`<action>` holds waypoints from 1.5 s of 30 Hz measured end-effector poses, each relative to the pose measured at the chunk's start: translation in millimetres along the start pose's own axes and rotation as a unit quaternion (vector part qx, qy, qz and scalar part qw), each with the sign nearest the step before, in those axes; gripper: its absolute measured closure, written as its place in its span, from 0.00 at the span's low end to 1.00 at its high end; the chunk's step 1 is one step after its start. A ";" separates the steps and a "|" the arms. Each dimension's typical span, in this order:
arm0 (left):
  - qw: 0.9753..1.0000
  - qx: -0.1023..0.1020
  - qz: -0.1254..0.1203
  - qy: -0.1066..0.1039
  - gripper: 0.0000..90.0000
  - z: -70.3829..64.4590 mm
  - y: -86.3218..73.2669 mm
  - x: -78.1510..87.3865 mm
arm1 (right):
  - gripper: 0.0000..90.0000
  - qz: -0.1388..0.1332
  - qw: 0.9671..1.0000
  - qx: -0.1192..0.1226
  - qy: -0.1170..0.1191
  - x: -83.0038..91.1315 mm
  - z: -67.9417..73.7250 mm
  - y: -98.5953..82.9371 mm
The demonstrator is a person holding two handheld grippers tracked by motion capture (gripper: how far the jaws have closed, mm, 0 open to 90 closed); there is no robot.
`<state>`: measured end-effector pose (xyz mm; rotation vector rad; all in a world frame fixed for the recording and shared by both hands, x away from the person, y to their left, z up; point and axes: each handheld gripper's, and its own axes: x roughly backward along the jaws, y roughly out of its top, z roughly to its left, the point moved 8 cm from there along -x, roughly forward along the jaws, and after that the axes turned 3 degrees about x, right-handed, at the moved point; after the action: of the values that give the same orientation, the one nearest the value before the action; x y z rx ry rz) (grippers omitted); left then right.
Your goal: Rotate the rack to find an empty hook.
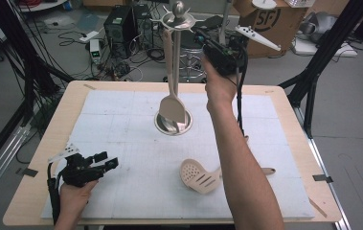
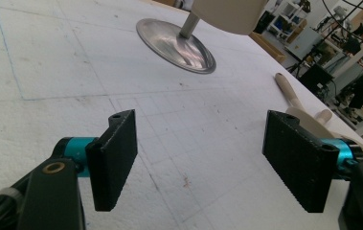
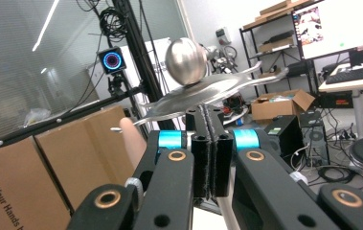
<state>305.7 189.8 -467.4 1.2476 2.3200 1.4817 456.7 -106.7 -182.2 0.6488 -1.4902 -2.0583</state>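
Observation:
A metal utensil stand (image 1: 179, 21) rises from a round base (image 1: 160, 125) at the middle of the white mat. A beige spatula (image 1: 172, 106) hangs from one of its hooks, blade just above the base. On the mat nearer me lies a beige slotted spoon (image 1: 199, 176), its handle partly hidden by the right forearm. My right gripper (image 1: 199, 32) is raised beside the stand's top, jaws pressed shut with nothing visible between them (image 3: 211, 124); the stand's ball (image 3: 186, 61) and hooked disc are just behind. My left gripper (image 1: 106, 160) rests open at the mat's near left (image 2: 200, 124).
The white mat (image 1: 121, 124) covers most of the wooden table (image 1: 40, 158). In the left gripper view the stand's base (image 2: 176, 45) lies ahead and the spoon's handle (image 2: 289, 93) to the right. Cardboard boxes (image 1: 275, 21), cables and black frame legs surround the table.

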 end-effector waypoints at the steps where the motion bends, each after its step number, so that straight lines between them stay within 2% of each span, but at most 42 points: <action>1: 1.000 -0.002 0.001 0.000 0.32 0.2 -0.2 0.0 | 1.00 0.001 1.000 0.004 0.001 -0.2 1.9 -0.4; 5: 1.000 0.000 0.002 0.000 0.32 -0.5 -0.4 -0.1 | 1.00 0.005 1.000 0.015 0.012 -2.8 12.3 -3.4; 13: 1.000 -0.001 0.001 -0.001 0.32 -0.2 0.0 0.4 | 1.00 0.002 0.999 0.003 0.032 -12.5 28.6 -10.8; 19: 1.000 0.000 0.000 -0.001 0.32 -0.1 0.2 0.6 | 1.00 0.004 0.999 0.002 0.039 -21.8 40.3 -12.5; 26: 1.000 0.001 -0.001 -0.002 0.32 0.2 0.8 1.4 | 1.00 0.009 0.999 -0.004 0.040 -31.1 46.7 -19.2; 33: 1.000 0.005 -0.004 -0.001 0.32 0.8 0.8 2.4 | 1.00 0.002 0.999 -0.006 0.045 -39.0 52.7 -19.0; 40: 1.000 0.005 -0.007 -0.001 0.32 1.7 1.6 3.5 | 1.00 0.006 0.999 -0.007 0.044 -39.3 50.2 -22.6; 43: 1.000 0.003 -0.004 -0.002 0.32 0.7 0.8 3.1 | 1.00 0.007 0.999 -0.006 0.037 -33.5 42.8 -24.7; 45: 1.000 0.004 -0.004 -0.003 0.32 -0.7 0.5 2.8 | 1.00 0.002 0.999 -0.016 0.030 -27.3 33.4 -24.4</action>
<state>303.9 191.3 -465.7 1.2420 2.3263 1.4653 452.7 -58.7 -193.8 0.6889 -1.4220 -2.0379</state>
